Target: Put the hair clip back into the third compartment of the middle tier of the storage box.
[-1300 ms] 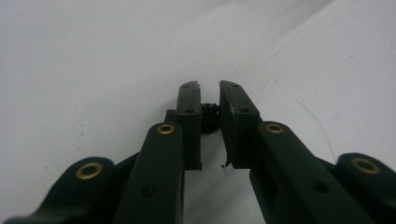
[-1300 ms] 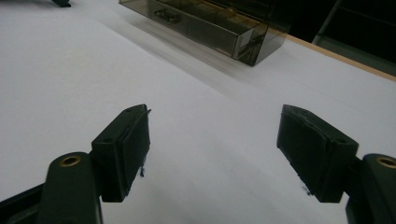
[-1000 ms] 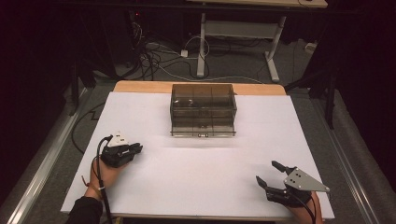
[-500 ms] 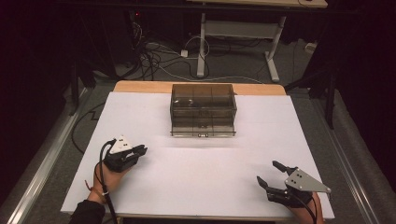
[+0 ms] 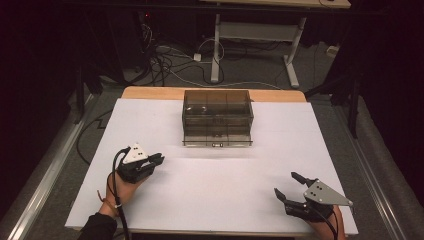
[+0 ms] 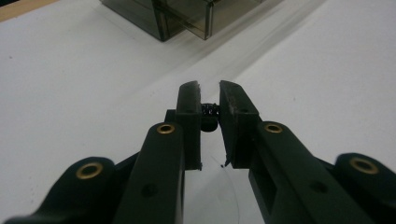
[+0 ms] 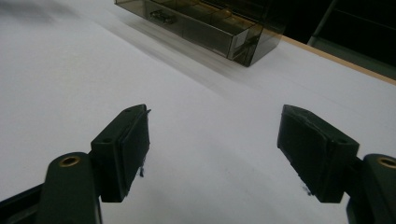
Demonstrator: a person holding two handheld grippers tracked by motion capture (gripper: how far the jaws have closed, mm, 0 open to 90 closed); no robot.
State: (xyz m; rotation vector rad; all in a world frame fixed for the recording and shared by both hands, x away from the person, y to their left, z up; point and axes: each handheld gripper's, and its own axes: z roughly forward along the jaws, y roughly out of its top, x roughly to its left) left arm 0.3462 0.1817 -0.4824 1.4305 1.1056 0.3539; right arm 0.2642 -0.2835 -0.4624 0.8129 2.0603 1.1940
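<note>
A smoky transparent drawer box stands at the far middle of the white table, its bottom drawer pulled out a little. At the near left, my left gripper points toward the box. In the left gripper view the jaws stand almost together, pinching a small black part. My right gripper rests at the near right, open with nothing between its fingers. The right gripper view has the box ahead, with a small dark item lying in a compartment.
A strip of wooden tabletop borders the white surface at the far edge. Beyond it, cables lie on the floor by a desk frame. A metal rail runs along the left side.
My left gripper has drifted slightly nearer and to the right. The right gripper has barely shifted and stays open.
</note>
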